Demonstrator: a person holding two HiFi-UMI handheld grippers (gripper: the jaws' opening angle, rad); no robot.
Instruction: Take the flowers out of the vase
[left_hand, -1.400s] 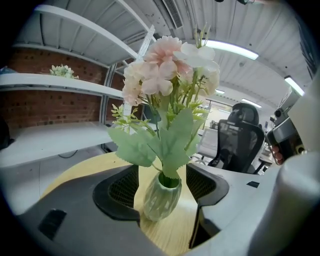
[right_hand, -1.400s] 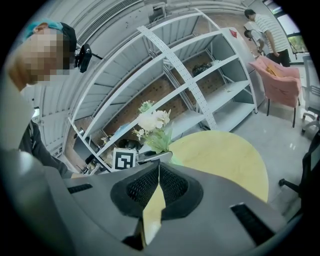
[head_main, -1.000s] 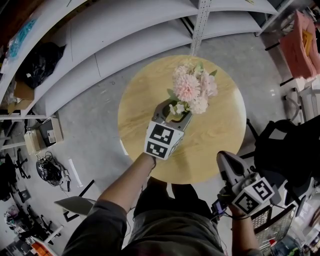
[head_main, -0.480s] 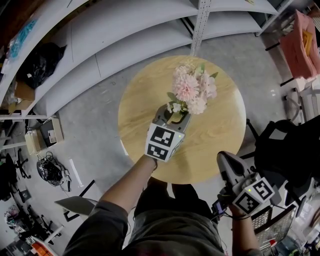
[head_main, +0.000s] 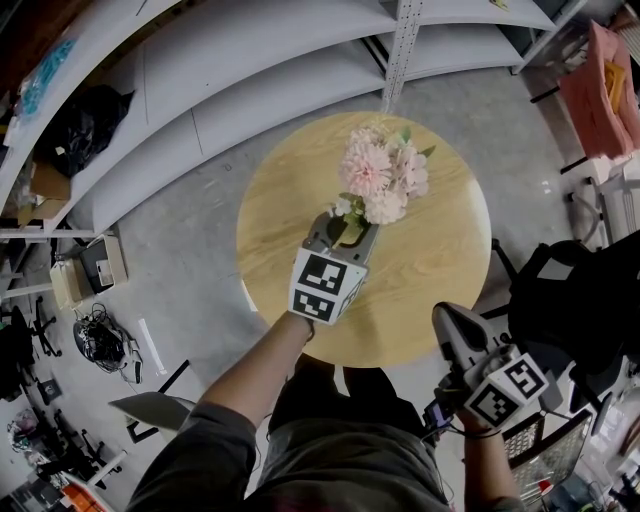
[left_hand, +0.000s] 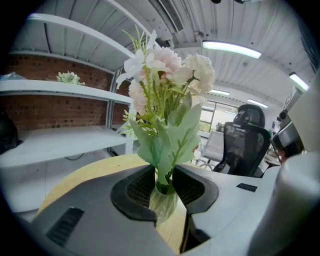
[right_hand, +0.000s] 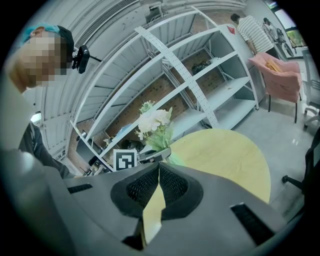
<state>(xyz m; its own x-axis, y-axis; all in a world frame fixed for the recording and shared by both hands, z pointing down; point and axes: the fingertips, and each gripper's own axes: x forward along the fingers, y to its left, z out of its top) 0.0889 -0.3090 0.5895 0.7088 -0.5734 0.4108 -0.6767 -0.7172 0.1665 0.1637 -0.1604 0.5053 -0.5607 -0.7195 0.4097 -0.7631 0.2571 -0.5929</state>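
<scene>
A bunch of pale pink and white flowers (head_main: 380, 175) with green leaves stands in a small clear glass vase (left_hand: 163, 201) on the round wooden table (head_main: 440, 250). My left gripper (head_main: 343, 225) reaches in from the near side. Its jaws have just been closing and now press on the vase's neck from both sides, below the leaves (left_hand: 167, 145). From the head view most of the vase is hidden behind the jaws. My right gripper (head_main: 447, 316) hangs off the table's near right edge, shut with nothing in it; the flowers (right_hand: 154, 120) show beyond it.
White metal shelving (head_main: 250, 60) curves behind the table. A black office chair (head_main: 570, 290) stands at the right and a pink-draped seat (head_main: 600, 90) at the far right. Boxes and cables (head_main: 100, 340) lie on the floor at the left.
The left gripper's jaws have drawn in round the vase's neck. The bouquet has shifted slightly to the left. The right gripper has not moved.
</scene>
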